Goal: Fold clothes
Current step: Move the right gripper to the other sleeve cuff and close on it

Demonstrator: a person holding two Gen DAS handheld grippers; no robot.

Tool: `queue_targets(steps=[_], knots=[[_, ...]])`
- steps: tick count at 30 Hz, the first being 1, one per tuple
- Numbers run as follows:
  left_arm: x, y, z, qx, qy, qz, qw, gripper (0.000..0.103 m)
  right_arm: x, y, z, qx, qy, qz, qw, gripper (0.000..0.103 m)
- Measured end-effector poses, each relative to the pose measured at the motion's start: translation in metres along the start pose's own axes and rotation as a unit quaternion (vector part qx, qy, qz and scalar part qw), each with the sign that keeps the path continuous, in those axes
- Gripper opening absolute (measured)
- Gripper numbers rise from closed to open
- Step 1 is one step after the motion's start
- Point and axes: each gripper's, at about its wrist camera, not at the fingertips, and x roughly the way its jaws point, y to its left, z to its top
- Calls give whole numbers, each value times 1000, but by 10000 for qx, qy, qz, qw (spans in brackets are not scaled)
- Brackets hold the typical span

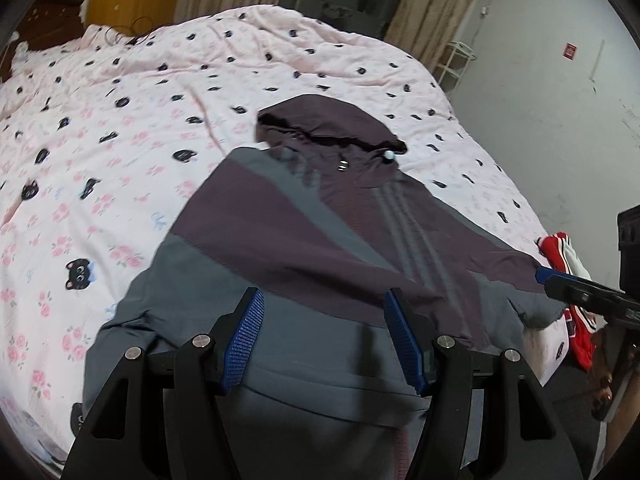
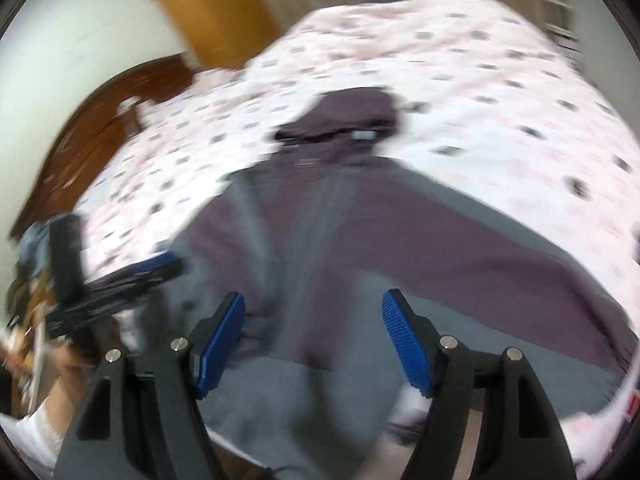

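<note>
Left wrist view, purple-grey hoodie lying flat on cat-print bed, left claw and right claw both hovering wide open, gripping nothing, no readable writing.

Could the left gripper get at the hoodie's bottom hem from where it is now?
Probably yes. The left gripper hangs open right over the hoodie, whose lower part lies flat on the bedspread with nothing lying across it.

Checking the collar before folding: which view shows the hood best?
The left wrist view: the hood is sharp, with its dark rim and white toggle visible. The right wrist view shows it too, but smeared by motion blur.
</note>
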Motion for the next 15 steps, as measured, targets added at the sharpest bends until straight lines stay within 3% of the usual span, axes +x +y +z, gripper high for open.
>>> queue_targets(steps=[6, 15], knots=[[5, -9, -2, 40, 32, -69, 10000, 57, -33, -65, -29, 651, -229, -803, 9944, 73], [7, -14, -3, -113, 42, -268, 9996, 58, -69, -121, -63, 1138, -425, -1441, 9821, 73]])
